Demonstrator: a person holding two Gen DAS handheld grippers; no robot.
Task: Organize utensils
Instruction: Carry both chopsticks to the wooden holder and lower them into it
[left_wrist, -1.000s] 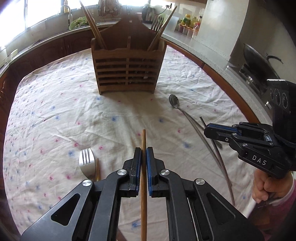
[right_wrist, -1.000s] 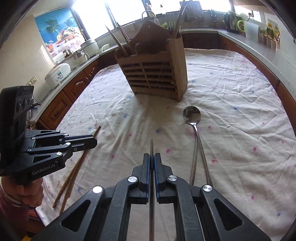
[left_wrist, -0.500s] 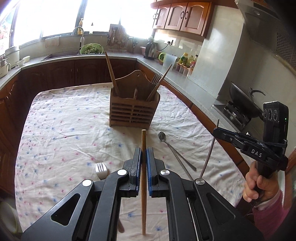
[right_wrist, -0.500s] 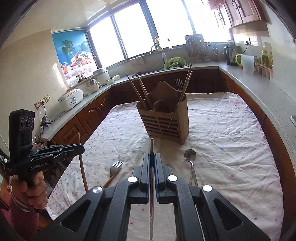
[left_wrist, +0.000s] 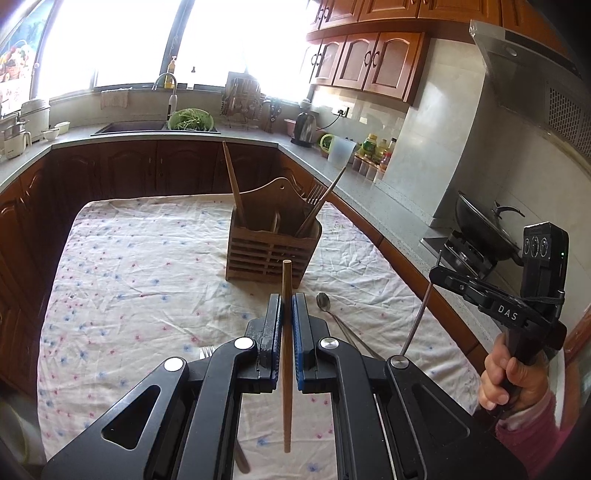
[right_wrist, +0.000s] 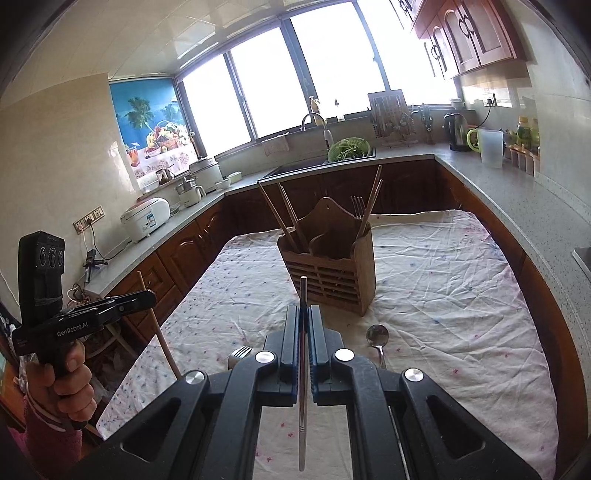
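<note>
A wooden utensil holder (left_wrist: 271, 247) (right_wrist: 332, 269) stands on the flowered tablecloth, with chopsticks and a fork in it. My left gripper (left_wrist: 287, 301) is shut on a wooden chopstick (left_wrist: 286, 354), held upright high above the table. My right gripper (right_wrist: 303, 314) is shut on a metal chopstick (right_wrist: 303, 387), also held high. Each gripper shows in the other's view, the right one (left_wrist: 439, 275) and the left one (right_wrist: 147, 295). A spoon (left_wrist: 323, 301) (right_wrist: 377, 338) and a fork (right_wrist: 239, 353) lie on the cloth.
The table (left_wrist: 129, 266) is ringed by kitchen counters. A sink with a green colander (left_wrist: 191, 120) is at the back, a wok on a stove (left_wrist: 480, 229) at the right, a rice cooker (right_wrist: 146, 218) at the left.
Both grippers have lifted up and back from the table with their chopsticks. The holder now looks farther away and lower in both views.
</note>
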